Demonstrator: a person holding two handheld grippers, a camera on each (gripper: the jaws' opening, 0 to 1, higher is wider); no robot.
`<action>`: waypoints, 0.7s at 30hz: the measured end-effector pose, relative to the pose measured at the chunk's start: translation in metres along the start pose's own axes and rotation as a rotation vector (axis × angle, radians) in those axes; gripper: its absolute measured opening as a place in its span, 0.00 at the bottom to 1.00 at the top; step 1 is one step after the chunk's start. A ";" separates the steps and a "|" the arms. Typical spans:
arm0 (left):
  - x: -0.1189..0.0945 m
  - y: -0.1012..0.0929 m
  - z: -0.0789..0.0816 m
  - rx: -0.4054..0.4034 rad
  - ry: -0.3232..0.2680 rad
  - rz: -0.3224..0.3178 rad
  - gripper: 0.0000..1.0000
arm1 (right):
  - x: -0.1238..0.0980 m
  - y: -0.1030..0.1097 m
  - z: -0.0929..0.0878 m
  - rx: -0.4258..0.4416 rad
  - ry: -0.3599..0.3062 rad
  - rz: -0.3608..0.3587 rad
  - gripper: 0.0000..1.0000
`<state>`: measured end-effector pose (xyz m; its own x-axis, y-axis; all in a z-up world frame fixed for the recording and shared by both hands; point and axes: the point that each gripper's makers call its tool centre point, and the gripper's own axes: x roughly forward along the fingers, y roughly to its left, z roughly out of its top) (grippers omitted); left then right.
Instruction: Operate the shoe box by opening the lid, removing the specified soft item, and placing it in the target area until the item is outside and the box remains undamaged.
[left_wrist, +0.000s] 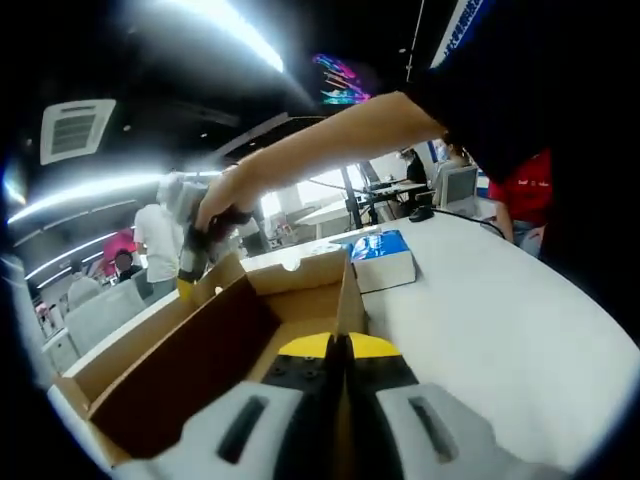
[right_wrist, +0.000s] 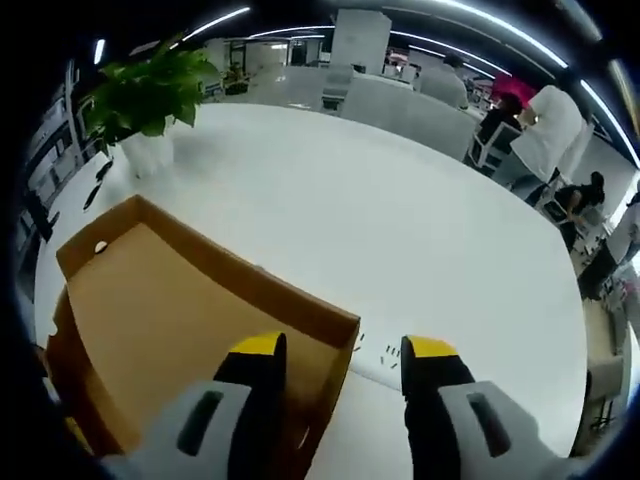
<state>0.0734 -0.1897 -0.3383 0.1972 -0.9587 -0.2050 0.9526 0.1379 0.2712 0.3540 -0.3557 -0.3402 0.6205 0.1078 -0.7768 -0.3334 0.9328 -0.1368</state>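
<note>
Left gripper (left_wrist: 338, 352) jaws pinching shoe box (left_wrist: 200, 350) wall, right gripper (right_wrist: 340, 362) jaws spread over lid (right_wrist: 150, 310) edge, white counter (right_wrist: 400, 230) beneath

We see a wide white desk (right_wrist: 400, 230) with a rounded edge in an open office. A potted green plant (right_wrist: 150, 95) stands at its far left in the right gripper view. Long strip lights (left_wrist: 230, 30) cross the dark ceiling beside a square air vent (left_wrist: 75, 130). Beyond the desk, people sit at other white desks (right_wrist: 380, 95), and a monitor (left_wrist: 458, 185) stands in the left gripper view.
</note>
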 end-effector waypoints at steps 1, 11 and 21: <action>0.000 0.000 0.000 0.000 0.000 0.000 0.04 | 0.005 -0.002 0.000 0.001 0.009 -0.003 0.45; 0.000 0.000 0.001 0.000 0.000 0.000 0.04 | 0.012 -0.005 -0.013 0.029 0.058 -0.003 0.35; 0.000 0.000 0.001 0.000 0.000 -0.001 0.04 | 0.018 -0.006 -0.009 0.014 0.053 0.003 0.18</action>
<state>0.0734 -0.1900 -0.3373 0.1965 -0.9589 -0.2048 0.9528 0.1374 0.2708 0.3609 -0.3630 -0.3594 0.5807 0.0926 -0.8088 -0.3254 0.9371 -0.1263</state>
